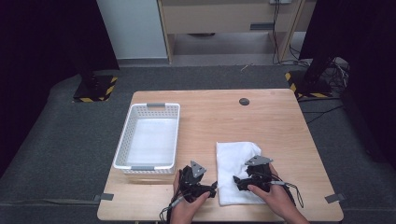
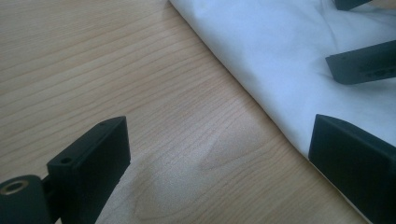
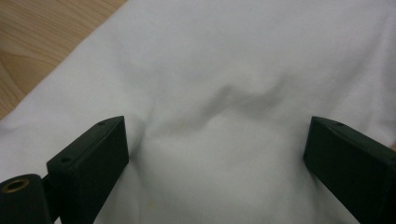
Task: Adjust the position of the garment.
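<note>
Hands at the near edge of the counter (image 1: 280, 116), each holding one set of tongs. Left tongs (image 1: 211, 188) sit low over bare wood just left of the white cloth (image 1: 233, 163), jaws spread wide, nothing between them. In the left gripper view the left tongs (image 2: 219, 154) frame wood grain, with one jaw at the cloth's (image 2: 289, 60) near edge; whether it touches the fabric I cannot tell. That edge runs diagonally across the view from top centre to lower right. Right tongs show farther off in the same view, upper right, over the cloth.

Right tongs (image 1: 239, 181) are on top of the cloth, at its near half. Right gripper view: right tongs (image 3: 215, 154) jaws wide apart, fabric (image 3: 243, 70) spanning the whole gap, a small ridge of wrinkles bunched up between and just beyond the jaws. Jaws look pressed down on or very close to the fabric, but not clamped on anything. Strip of wood visible in that view's top left corner.

Cloth is folded into a rough rectangle, lying flat on the right-of-centre near part of the counter, far right corner slightly rumpled.

Further out on the left: white plastic basket (image 1: 128, 135) with perforated walls and grey handles, standing on the counter, well apart from the cloth. Far centre of the counter: dark round cable grommet (image 1: 243, 101).

Beyond the counter: grey carpet, black stand bases with yellow-black hazard tape, cables on the right.
</note>
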